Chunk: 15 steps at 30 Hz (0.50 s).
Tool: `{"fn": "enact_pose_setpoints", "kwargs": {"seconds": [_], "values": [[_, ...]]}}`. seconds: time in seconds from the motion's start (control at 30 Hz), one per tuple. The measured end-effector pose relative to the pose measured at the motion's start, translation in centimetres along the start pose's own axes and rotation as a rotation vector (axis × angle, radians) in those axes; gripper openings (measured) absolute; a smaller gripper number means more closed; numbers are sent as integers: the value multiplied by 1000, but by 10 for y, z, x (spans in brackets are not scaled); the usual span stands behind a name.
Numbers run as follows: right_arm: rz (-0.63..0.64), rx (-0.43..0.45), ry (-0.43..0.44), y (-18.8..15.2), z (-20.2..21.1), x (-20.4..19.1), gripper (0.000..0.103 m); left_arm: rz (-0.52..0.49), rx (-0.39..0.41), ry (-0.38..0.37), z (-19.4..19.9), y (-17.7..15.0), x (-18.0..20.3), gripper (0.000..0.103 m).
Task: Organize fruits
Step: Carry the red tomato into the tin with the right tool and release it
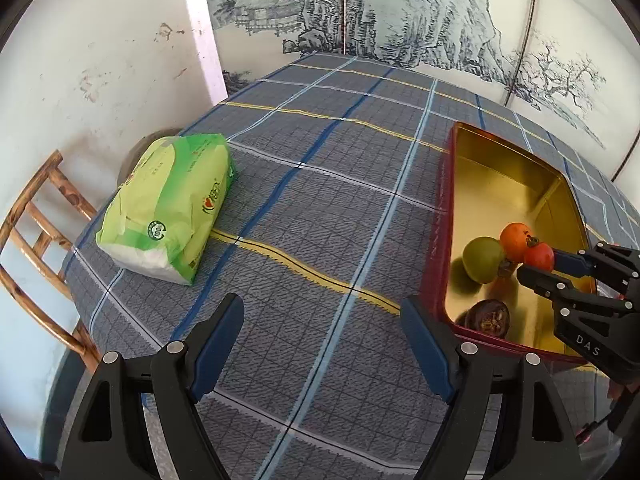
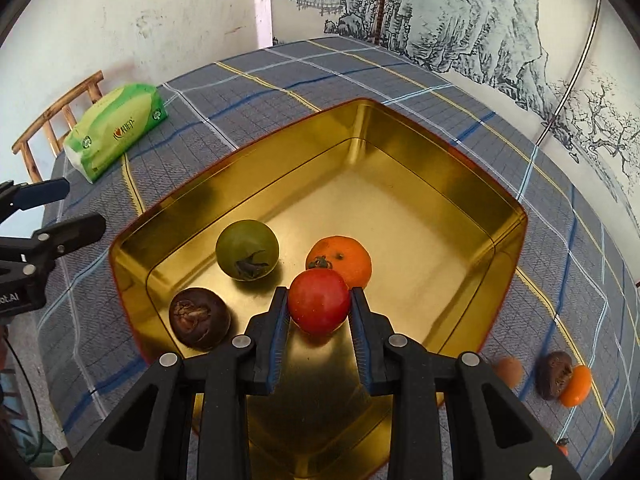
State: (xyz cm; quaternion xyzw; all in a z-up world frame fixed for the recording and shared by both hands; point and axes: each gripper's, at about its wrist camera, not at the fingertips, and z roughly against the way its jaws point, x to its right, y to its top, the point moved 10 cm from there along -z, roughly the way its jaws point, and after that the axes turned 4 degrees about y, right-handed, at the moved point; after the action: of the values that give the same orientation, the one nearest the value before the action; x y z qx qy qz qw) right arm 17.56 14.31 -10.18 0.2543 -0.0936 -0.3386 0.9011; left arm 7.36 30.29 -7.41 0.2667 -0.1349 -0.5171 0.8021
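A round table (image 1: 320,184) covered in a grey-blue plaid cloth stands against a wall painted with an ink landscape. On the cloth sits one shallow gold tin (image 2: 400,184) with a red outer wall.

Inside the tin lie three loose fruits: one green tomato (image 2: 247,249), one orange tangerine (image 2: 344,258), and one dark brown, wrinkled fruit (image 2: 199,318) near the tin's front corner. A fourth fruit, one red tomato (image 2: 319,301), is pinched between the blue pads of the right gripper (image 2: 320,312), which is clamped on it over the tin's floor, just in front of the tangerine. In the left wrist view the same red tomato (image 1: 539,256) shows at the tip of the right gripper (image 1: 544,266), close to the tangerine (image 1: 517,240) and the green tomato (image 1: 483,259).

The left gripper (image 1: 322,344) hovers over bare cloth beside the tin's left wall, its two fingers spread wide with nothing between them.

Outside the tin, on the cloth to the right, three more pieces wait: one pale brown round fruit (image 2: 509,370), one dark wrinkled fruit (image 2: 554,376) and one orange fruit (image 2: 576,386), the last two touching.

One green tissue pack (image 1: 168,204) lies at the table's far left edge, well apart from the tin. One wooden chair back (image 1: 40,240) shows beyond it.
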Motion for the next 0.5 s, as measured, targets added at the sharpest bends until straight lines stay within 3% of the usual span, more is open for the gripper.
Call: {"fn": "enact_pose_setpoints", "kwargs": {"seconds": [0.5], "values": [[-16, 11, 19, 4, -3, -6, 29, -1, -23, -3, -6, -8, -2, 81]]}}
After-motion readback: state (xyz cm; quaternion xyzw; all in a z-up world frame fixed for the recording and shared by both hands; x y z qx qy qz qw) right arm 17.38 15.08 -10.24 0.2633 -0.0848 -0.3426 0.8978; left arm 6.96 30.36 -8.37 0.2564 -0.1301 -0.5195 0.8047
